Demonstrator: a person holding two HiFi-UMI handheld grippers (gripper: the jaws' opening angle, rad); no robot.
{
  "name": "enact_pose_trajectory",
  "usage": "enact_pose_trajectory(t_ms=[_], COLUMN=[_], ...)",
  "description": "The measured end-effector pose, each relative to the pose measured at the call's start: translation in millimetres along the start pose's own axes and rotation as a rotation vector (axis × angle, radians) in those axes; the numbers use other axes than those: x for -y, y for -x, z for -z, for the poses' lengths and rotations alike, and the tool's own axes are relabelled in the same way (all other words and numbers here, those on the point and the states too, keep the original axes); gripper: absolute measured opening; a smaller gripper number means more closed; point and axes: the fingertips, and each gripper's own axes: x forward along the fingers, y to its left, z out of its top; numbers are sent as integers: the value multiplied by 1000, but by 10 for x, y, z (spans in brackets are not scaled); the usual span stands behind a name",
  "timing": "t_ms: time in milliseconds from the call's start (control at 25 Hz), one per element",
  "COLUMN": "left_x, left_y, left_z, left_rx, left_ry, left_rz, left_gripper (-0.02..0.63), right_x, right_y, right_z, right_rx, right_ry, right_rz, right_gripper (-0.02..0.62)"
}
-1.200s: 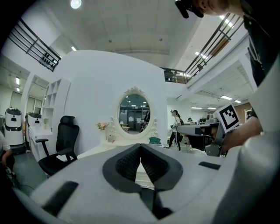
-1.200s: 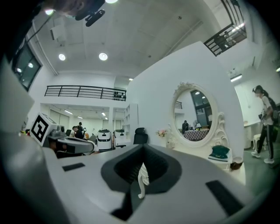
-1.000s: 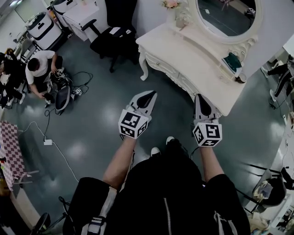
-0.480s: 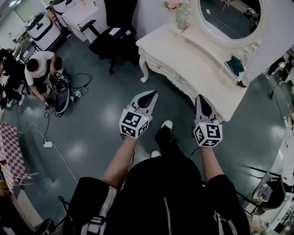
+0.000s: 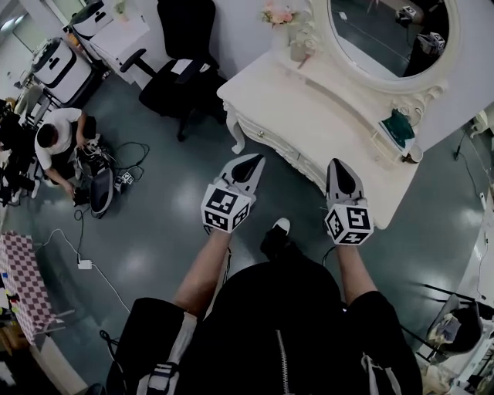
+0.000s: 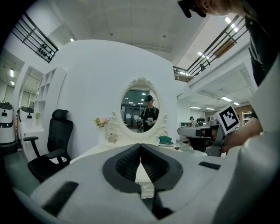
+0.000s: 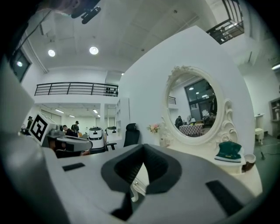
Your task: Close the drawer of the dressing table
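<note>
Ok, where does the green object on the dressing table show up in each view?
Head view: green object at upper right, just below the oval mirror.
Left gripper view: near the centre, below the mirror's lower right rim.
Right gripper view: lower right, under the mirror's right side.
Shared landmark: the oval mirror, in all three views.

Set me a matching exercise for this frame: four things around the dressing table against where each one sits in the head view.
Things: 1 office chair; 2 mirror; 3 green item; 4 flowers.
Places: a) top of the dressing table, right end; b) floor, left of the table; c) left end of the top; d) back edge of the top, upright.
Pairs: 1-b; 2-d; 3-a; 4-c.
</note>
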Motion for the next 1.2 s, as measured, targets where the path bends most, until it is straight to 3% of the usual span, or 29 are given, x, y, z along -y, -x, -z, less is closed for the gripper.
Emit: enact_pose_trajectory(t_ms=[320,640,880,1200], left_x=[-484,-621,-641,-643], left_y=[-1055,-1700,-2211,-3098], left_z=[-272,-477,-476,-590], left_rx=[-21,-22,-35,-36], left_ry=[-17,-32,-43,-86], left_rz=[41,99,195,395], left_gripper=[3,3,3,2], right_x=[644,1019,1456,1987], right_y=[-898,-1273,-1383,-1575], right_z=[-210,-322,-350,-352], right_rx=[1,-6,6,15], right_ry=[-16,-17,-13,-33], right_rz=[30,70,187,380], right_gripper=[-6,-6,-6,-6])
